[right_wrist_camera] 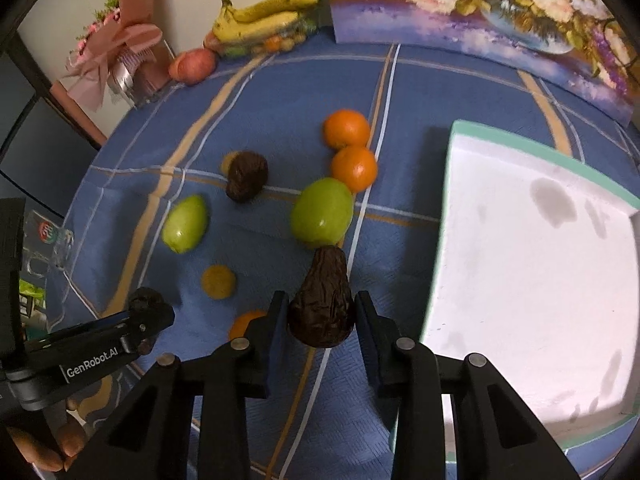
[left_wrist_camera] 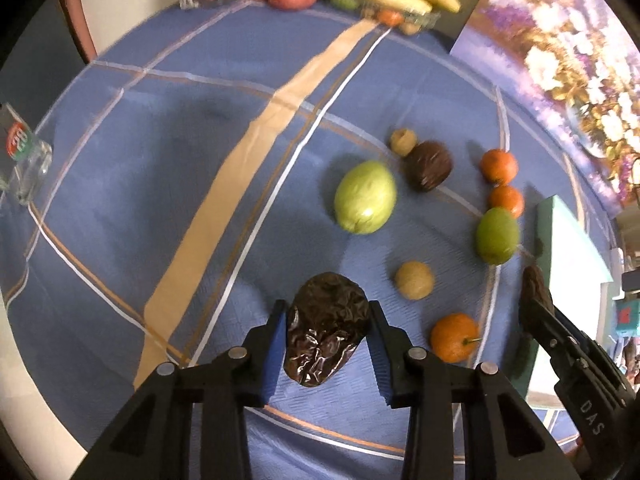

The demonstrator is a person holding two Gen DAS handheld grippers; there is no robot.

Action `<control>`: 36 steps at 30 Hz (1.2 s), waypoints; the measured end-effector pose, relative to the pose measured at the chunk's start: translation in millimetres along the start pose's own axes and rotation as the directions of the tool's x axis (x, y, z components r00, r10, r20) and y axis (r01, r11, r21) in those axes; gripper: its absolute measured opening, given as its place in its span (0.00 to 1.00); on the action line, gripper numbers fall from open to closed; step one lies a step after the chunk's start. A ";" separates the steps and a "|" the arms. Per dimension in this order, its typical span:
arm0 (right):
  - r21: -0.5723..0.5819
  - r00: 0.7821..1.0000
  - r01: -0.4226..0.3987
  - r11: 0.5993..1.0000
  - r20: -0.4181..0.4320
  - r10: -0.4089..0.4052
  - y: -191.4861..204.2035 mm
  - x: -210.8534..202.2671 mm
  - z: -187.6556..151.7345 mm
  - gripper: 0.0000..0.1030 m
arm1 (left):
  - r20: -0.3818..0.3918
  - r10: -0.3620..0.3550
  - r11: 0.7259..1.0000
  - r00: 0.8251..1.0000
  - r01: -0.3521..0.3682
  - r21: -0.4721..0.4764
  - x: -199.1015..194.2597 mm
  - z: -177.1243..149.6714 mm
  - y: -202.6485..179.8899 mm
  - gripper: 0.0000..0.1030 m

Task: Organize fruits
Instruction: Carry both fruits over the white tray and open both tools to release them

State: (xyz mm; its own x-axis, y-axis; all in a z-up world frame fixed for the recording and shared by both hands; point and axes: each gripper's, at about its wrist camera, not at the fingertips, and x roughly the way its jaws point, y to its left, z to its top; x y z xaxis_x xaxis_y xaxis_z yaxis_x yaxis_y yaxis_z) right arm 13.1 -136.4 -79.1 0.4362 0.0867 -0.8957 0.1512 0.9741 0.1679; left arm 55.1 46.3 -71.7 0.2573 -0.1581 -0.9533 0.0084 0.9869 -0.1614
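Observation:
My left gripper [left_wrist_camera: 328, 332] is shut on a wrinkled dark brown fruit [left_wrist_camera: 326, 328] and holds it above the blue cloth. My right gripper [right_wrist_camera: 322, 312] is shut on another wrinkled dark fruit [right_wrist_camera: 323, 304], left of the white tray [right_wrist_camera: 532, 272]. On the cloth lie two green fruits [left_wrist_camera: 366, 197] [left_wrist_camera: 497, 235], three oranges [left_wrist_camera: 498, 165] [left_wrist_camera: 506, 200] [left_wrist_camera: 455, 337], a third dark fruit [left_wrist_camera: 429, 165] and two small brown fruits [left_wrist_camera: 414, 280] [left_wrist_camera: 403, 141]. Each gripper shows in the other's view: the right [left_wrist_camera: 538, 292], the left [right_wrist_camera: 146, 302].
Bananas [right_wrist_camera: 264, 16] and red apples [right_wrist_camera: 192, 65] sit at the table's far edge. A flower painting [right_wrist_camera: 500, 12] leans at the back right. A pink bouquet [right_wrist_camera: 116, 48] stands at the back left. A clear container [left_wrist_camera: 24, 160] is at the left edge.

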 end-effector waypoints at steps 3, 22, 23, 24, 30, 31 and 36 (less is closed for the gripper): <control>0.024 1.000 0.006 1.000 0.025 -0.007 -4.8 -13.2 1.8 0.34 | 0.038 -0.011 1.000 0.999 0.010 0.025 -14.3 0.0 -10.3 0.39; 0.323 0.974 0.175 0.930 0.081 -0.211 -129.4 -74.6 19.9 0.34 | 0.104 -0.182 0.936 0.978 0.140 0.323 -65.0 5.7 -149.4 0.39; 0.337 0.972 0.184 0.923 0.080 -0.222 -137.2 -76.6 20.7 0.34 | 0.102 -0.186 0.930 0.977 0.142 0.339 -63.5 5.4 -158.6 0.39; 0.346 0.970 0.191 0.919 0.078 -0.232 -142.2 -77.6 20.7 0.34 | 0.095 -0.189 0.924 0.977 0.145 0.354 -60.0 5.7 -168.0 0.39; 0.397 0.957 0.235 0.887 0.067 -0.283 -179.2 -84.7 20.5 0.34 | 0.042 -0.189 0.887 0.981 0.152 0.436 -30.0 2.0 -216.3 0.39; 0.405 0.955 0.243 0.882 0.060 -0.291 -184.8 -84.5 20.8 0.34 | 0.033 -0.189 0.882 0.981 0.155 0.445 -23.8 2.1 -223.2 0.39; 0.425 0.953 0.260 0.867 0.033 -0.303 -203.8 -78.7 21.5 0.34 | 0.016 -0.180 0.853 0.984 0.148 0.501 -2.4 -1.2 -250.5 0.39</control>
State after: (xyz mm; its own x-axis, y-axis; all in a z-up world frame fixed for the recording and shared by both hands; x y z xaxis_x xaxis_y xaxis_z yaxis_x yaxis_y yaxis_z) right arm -33.0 -346.2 -34.0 0.3993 -0.2192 -0.8902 0.6220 0.7781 0.0874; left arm 51.2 -200.5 -29.2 0.2666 -0.3322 -0.9047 0.5291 0.8351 -0.1507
